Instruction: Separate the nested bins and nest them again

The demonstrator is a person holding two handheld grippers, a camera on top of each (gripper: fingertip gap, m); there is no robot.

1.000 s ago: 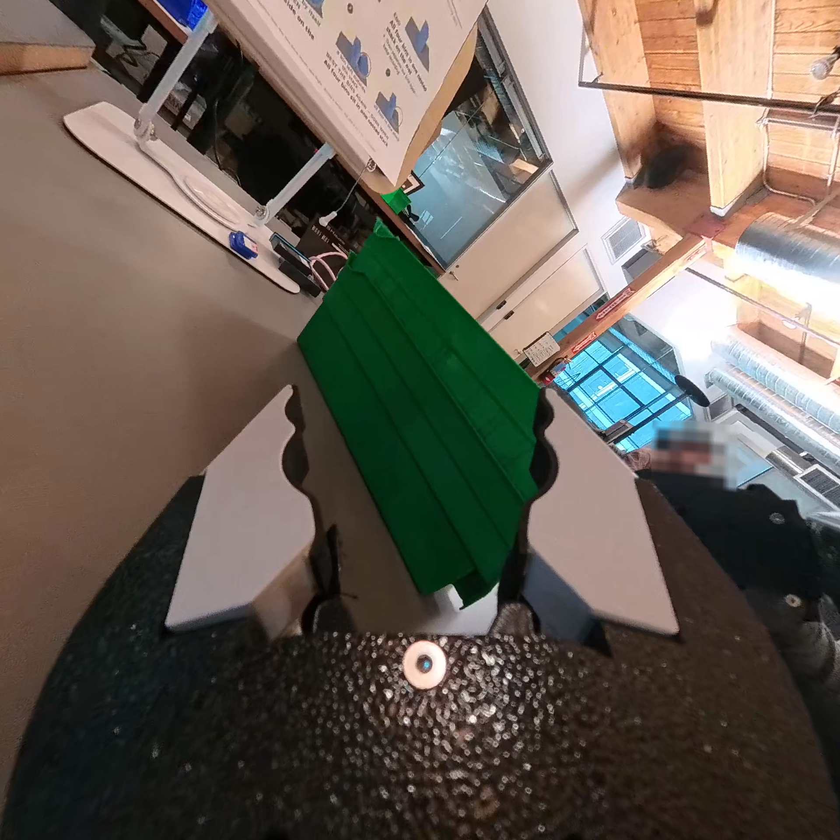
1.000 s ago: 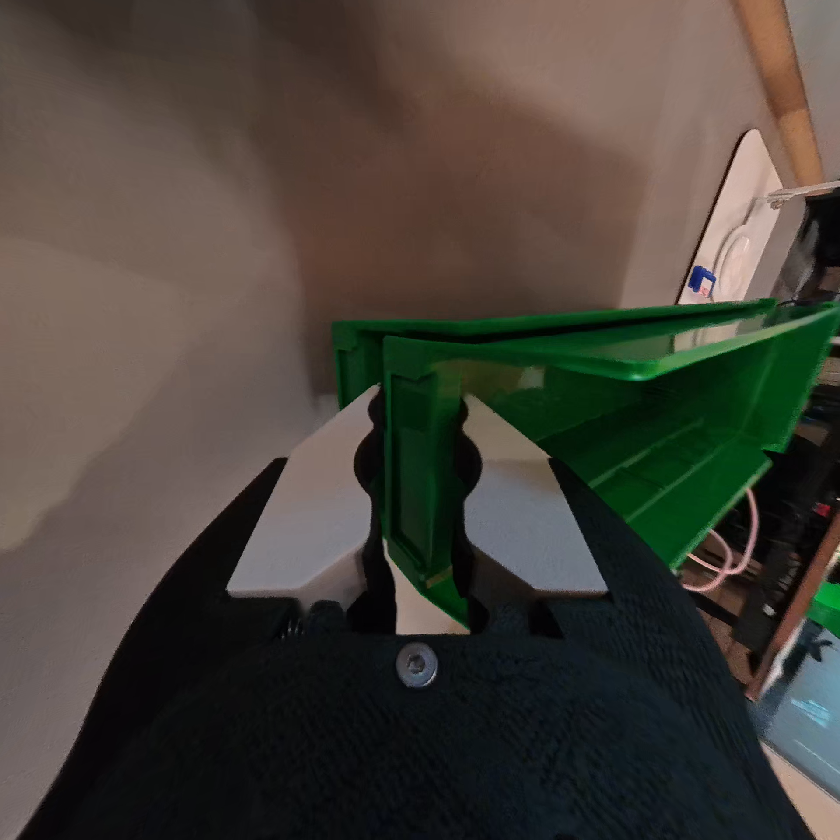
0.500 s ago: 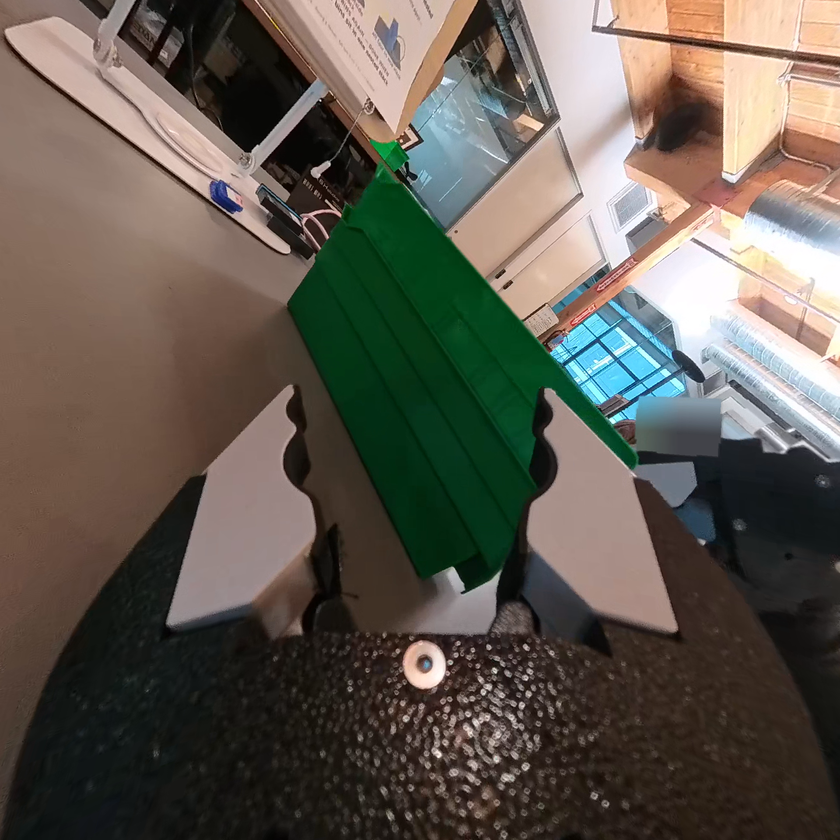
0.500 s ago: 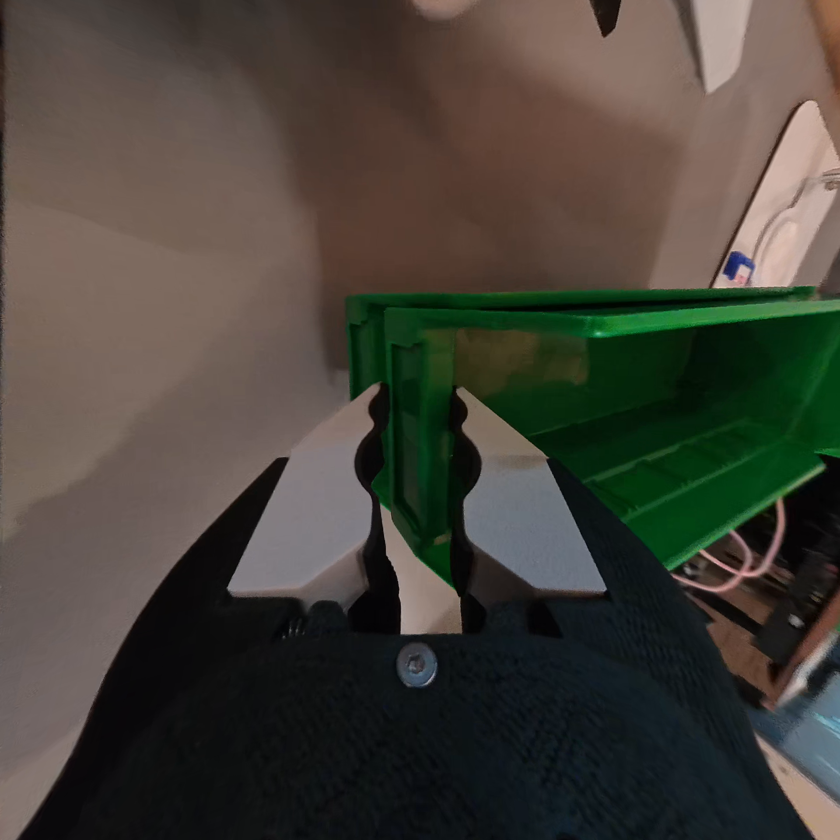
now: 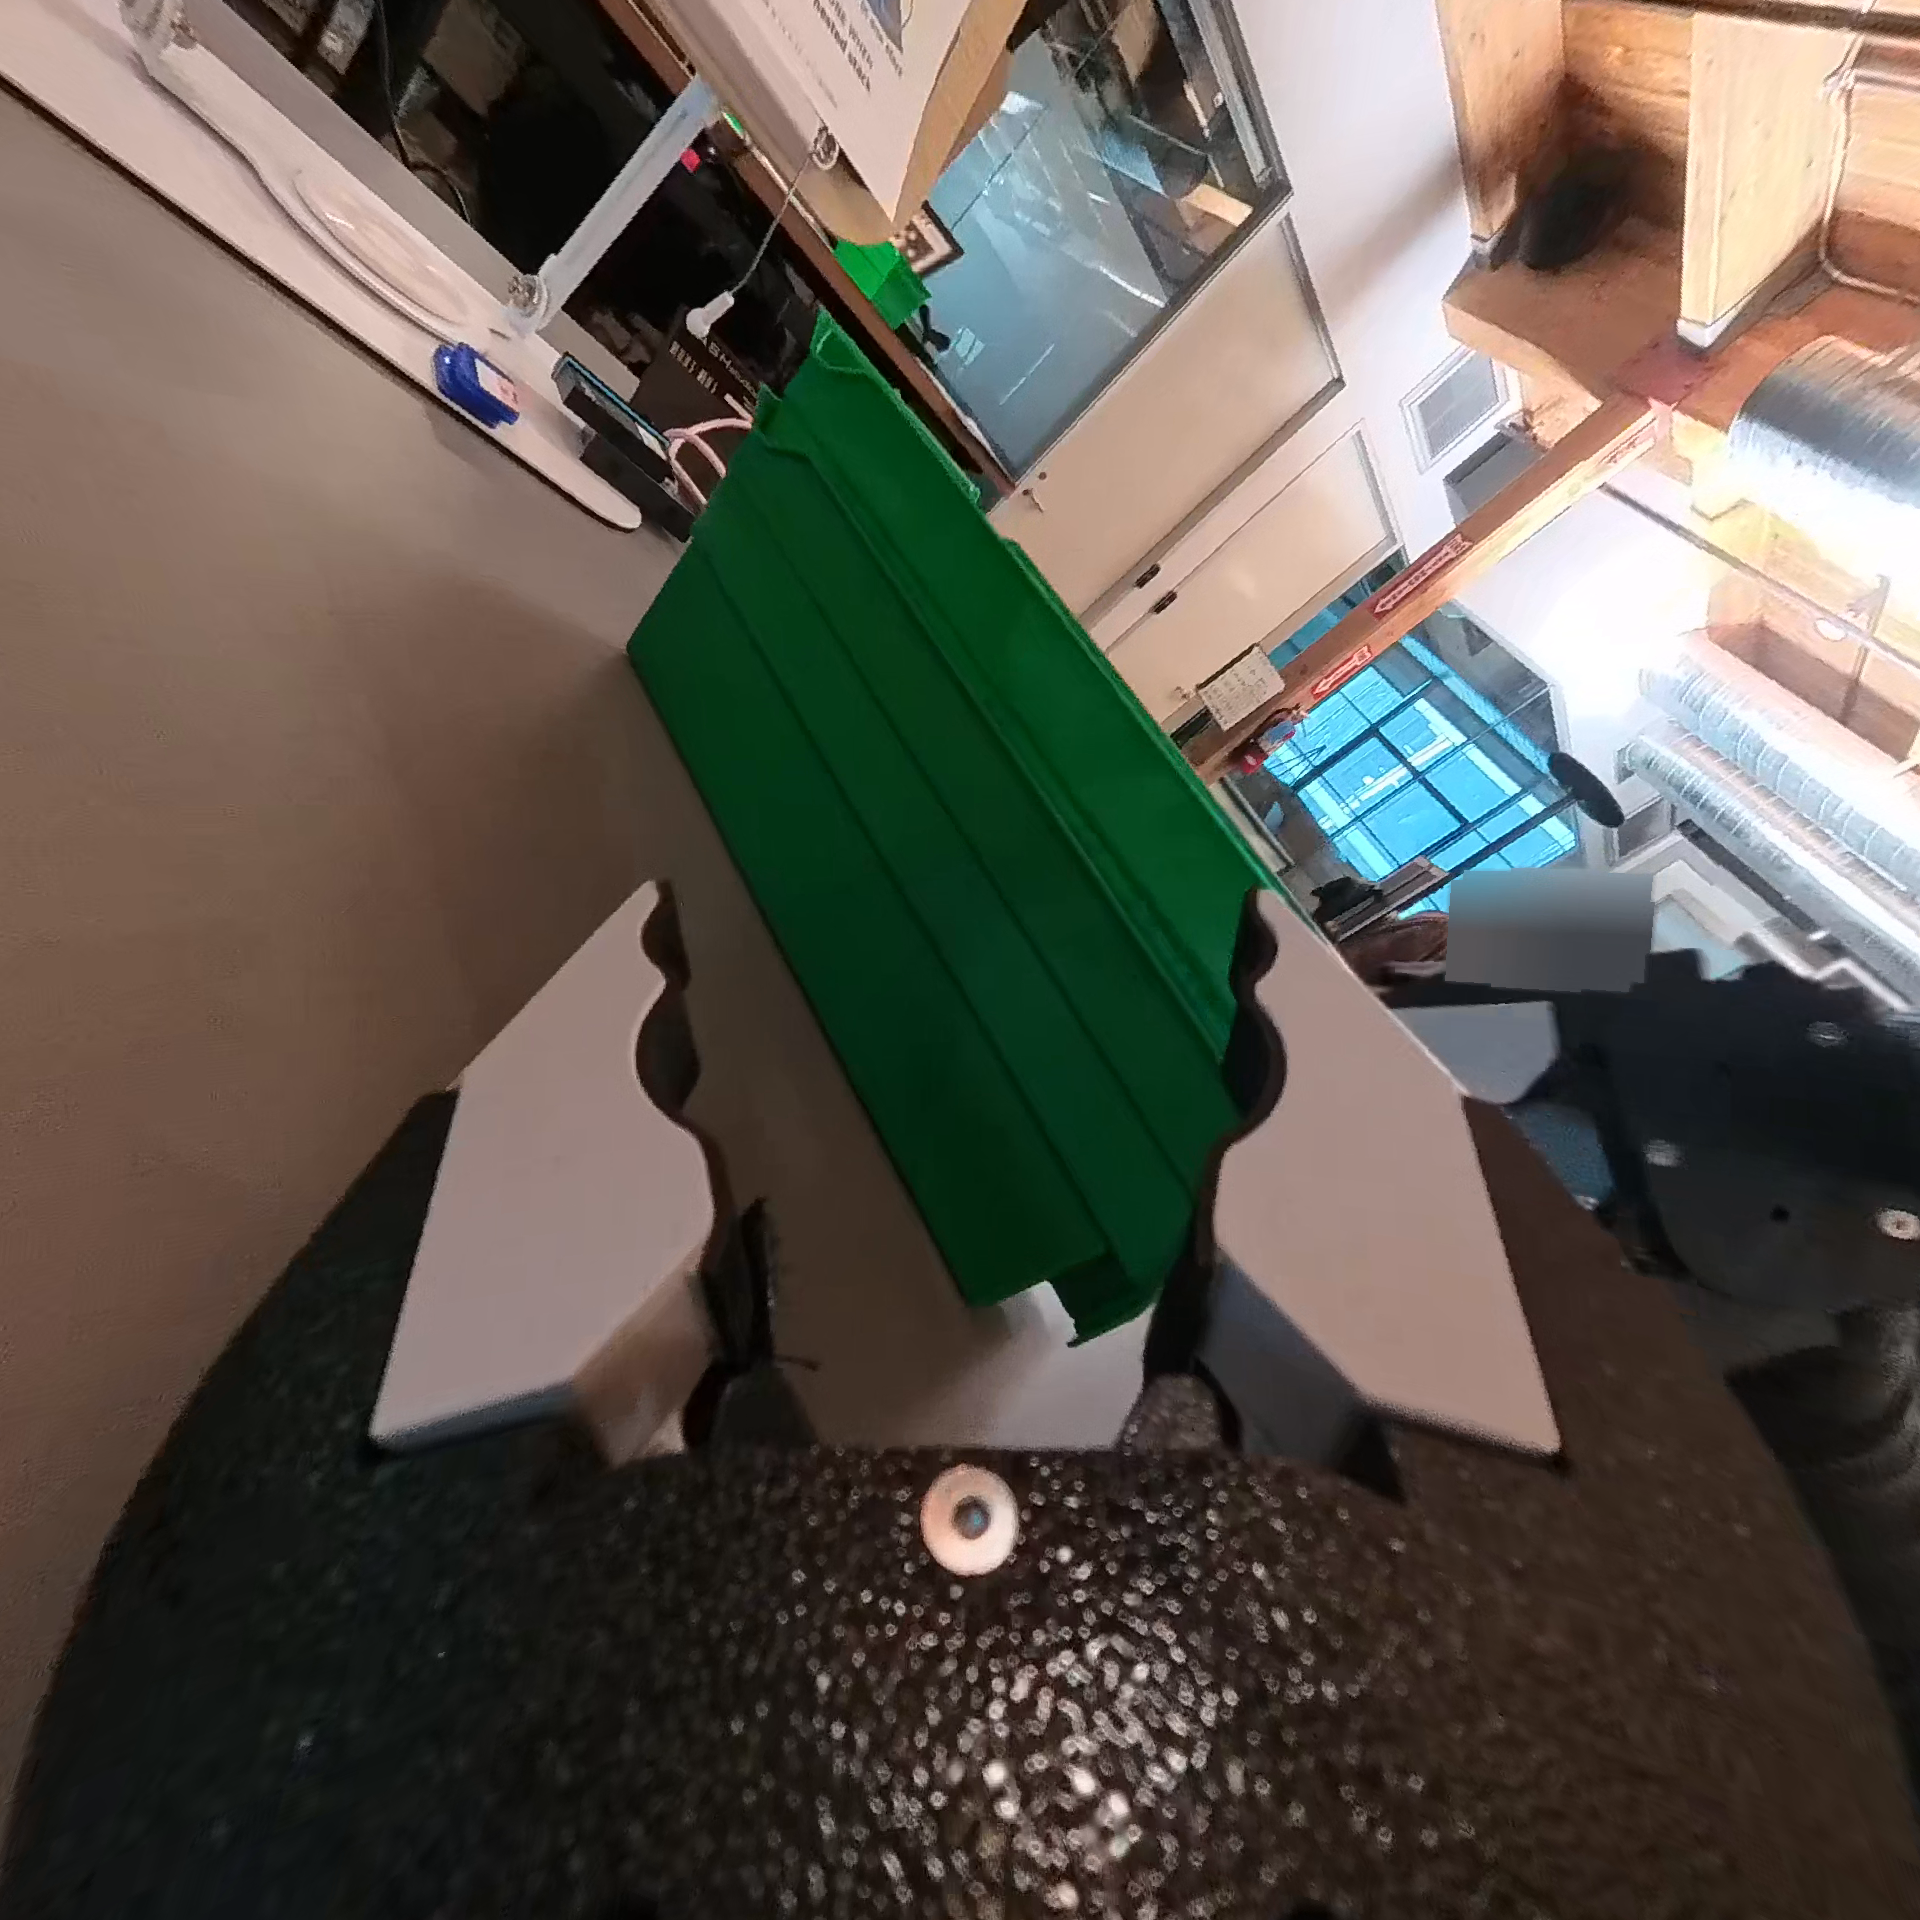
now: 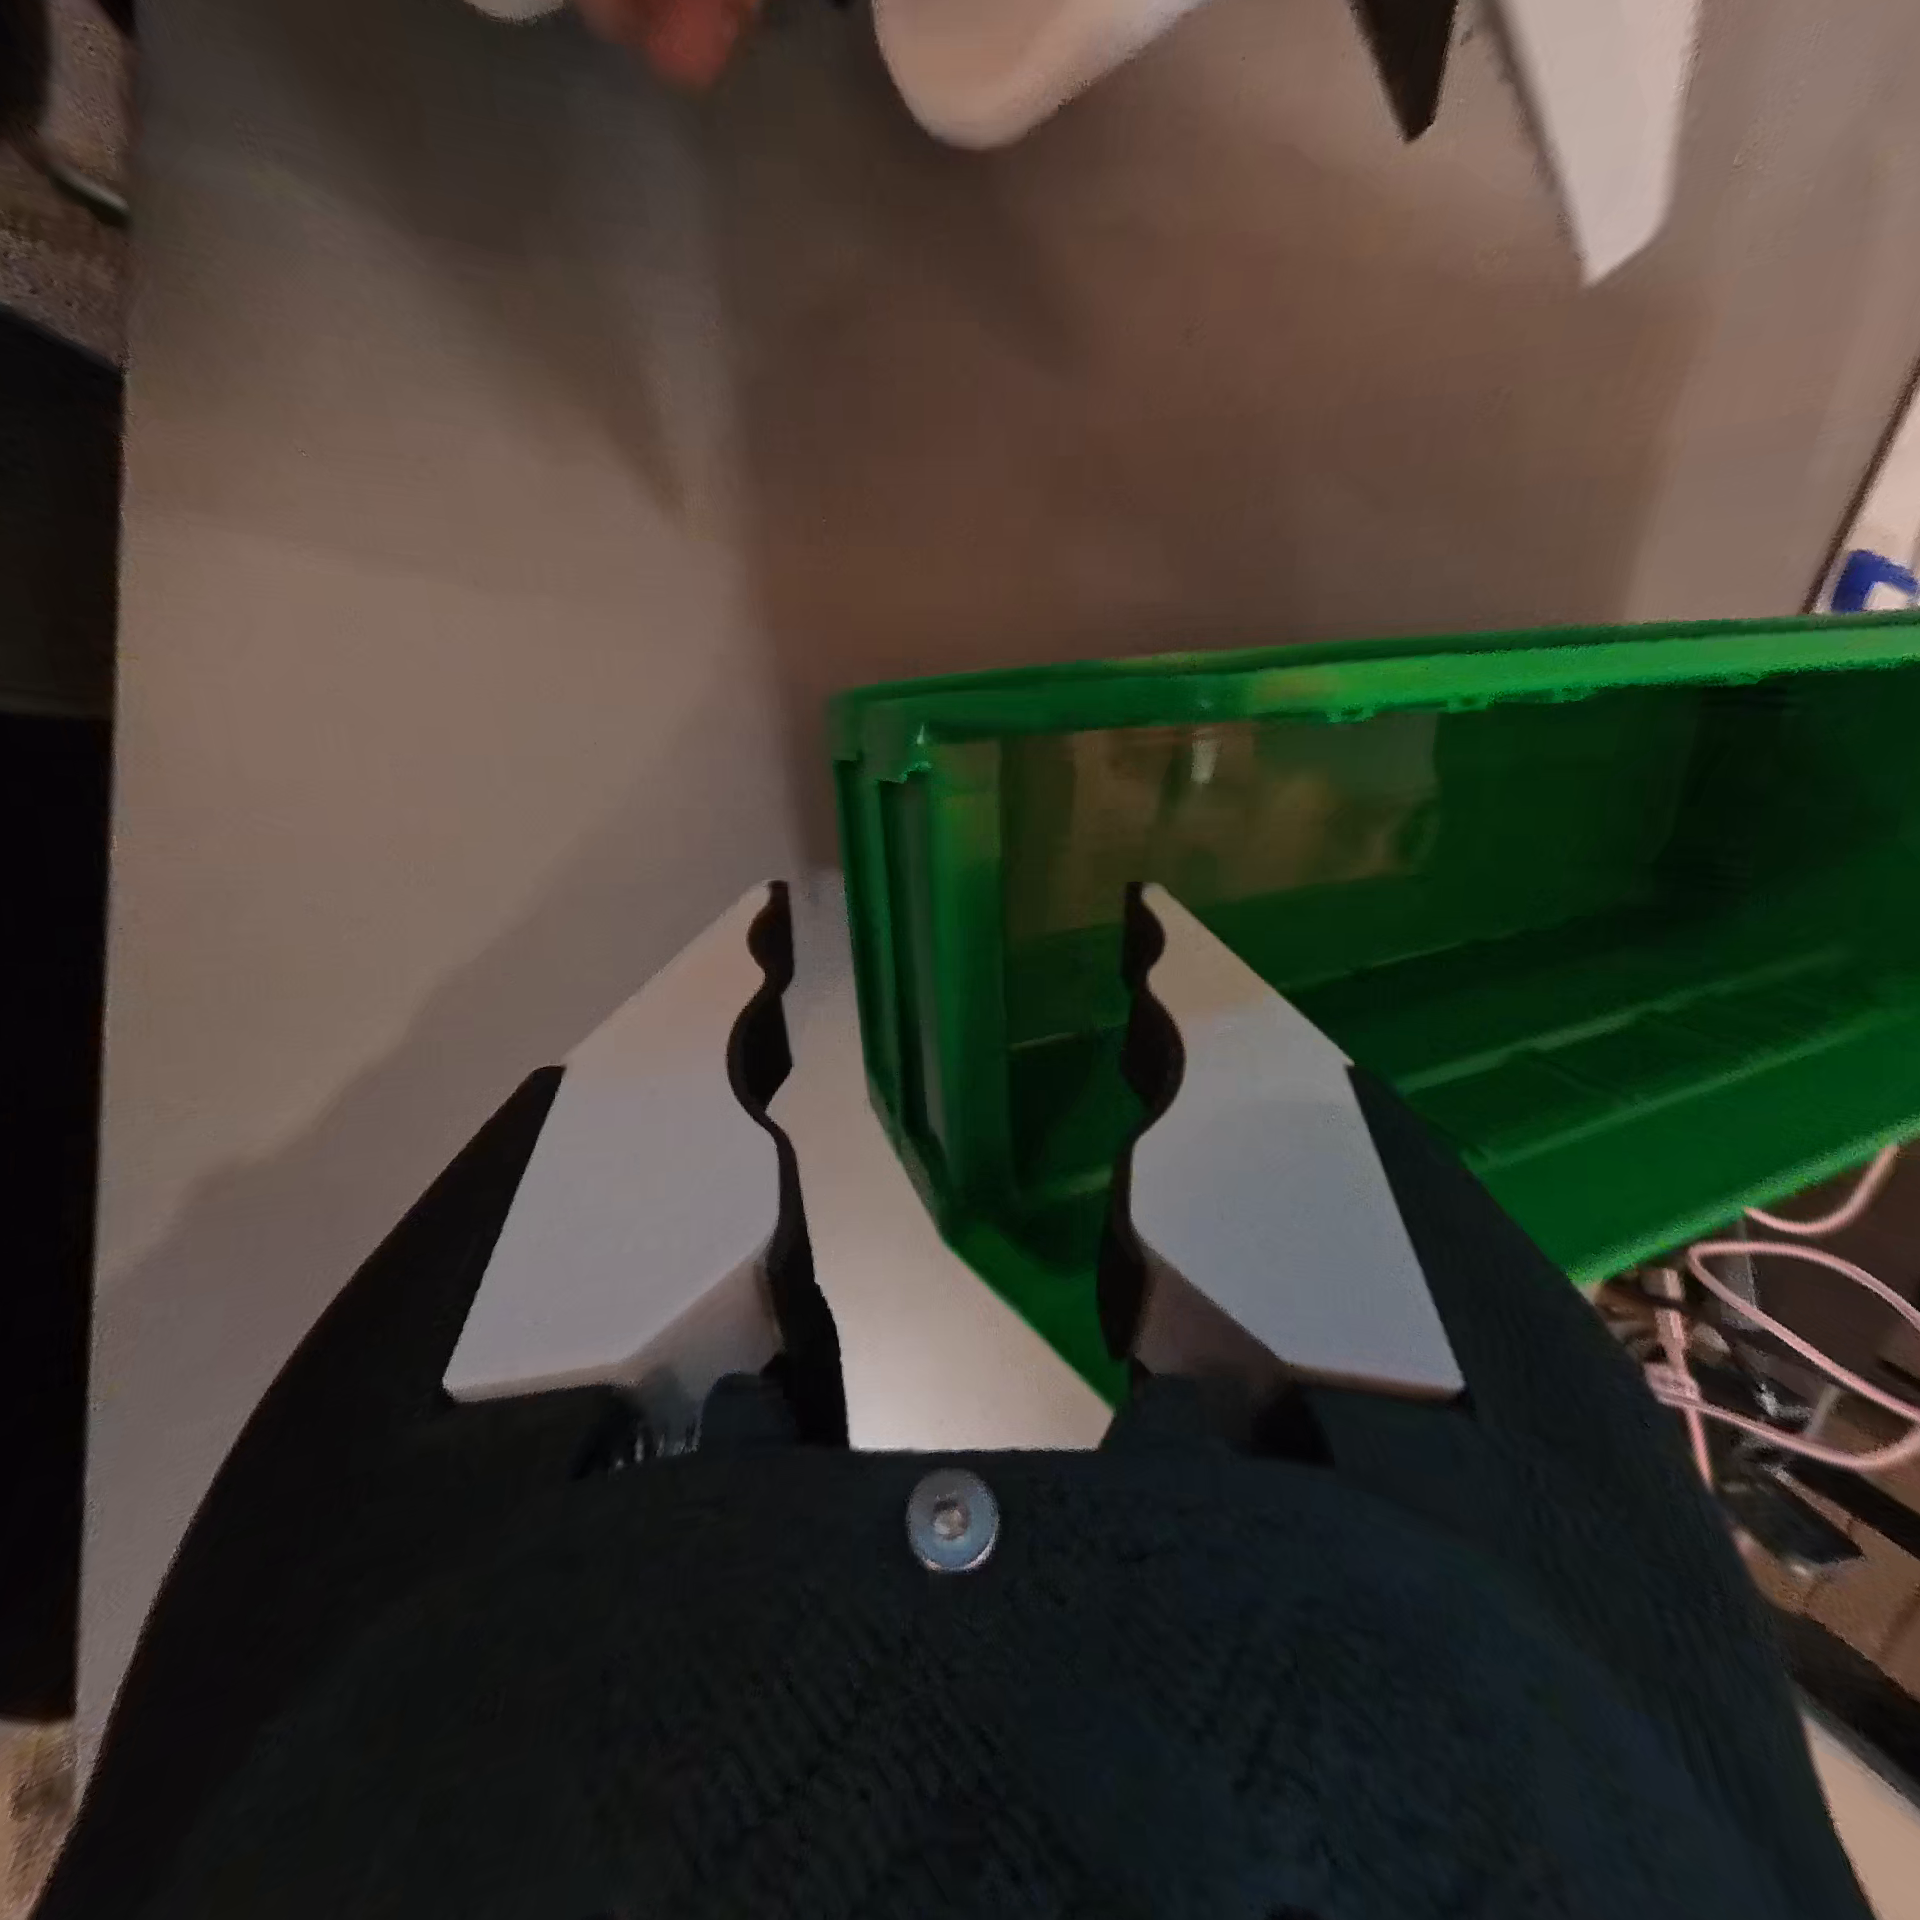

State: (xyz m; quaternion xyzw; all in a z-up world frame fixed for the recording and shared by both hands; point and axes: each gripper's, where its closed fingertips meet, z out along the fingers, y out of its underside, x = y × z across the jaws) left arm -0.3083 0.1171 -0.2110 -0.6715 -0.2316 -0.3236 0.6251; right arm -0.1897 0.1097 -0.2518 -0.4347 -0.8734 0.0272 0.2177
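Two green bins [image 5: 883, 748] sit nested, one inside the other, on the grey table [image 5: 260, 779]. In the left wrist view I see their long ribbed side wall. My left gripper [image 5: 956, 899] is open wide around the near end, and its right finger [image 5: 1351, 1143] touches the upper rim. In the right wrist view the nested bins [image 6: 1558, 935] show their open inside. Their end wall stands between the fingers of my right gripper [image 6: 954, 888], close to the right finger [image 6: 1247, 1195]. That gripper is open and grips nothing.
A white lamp base [image 5: 343, 218] and a small blue item [image 5: 473, 379] lie at the table's far edge. Pink cables [image 6: 1766, 1351] hang past the edge. A white blurred piece [image 6: 1579, 125] and a hand [image 6: 675, 42] show at the top.
My right gripper was shut on the bins' end wall and has opened and let go. My left gripper stays open along the bins' side.
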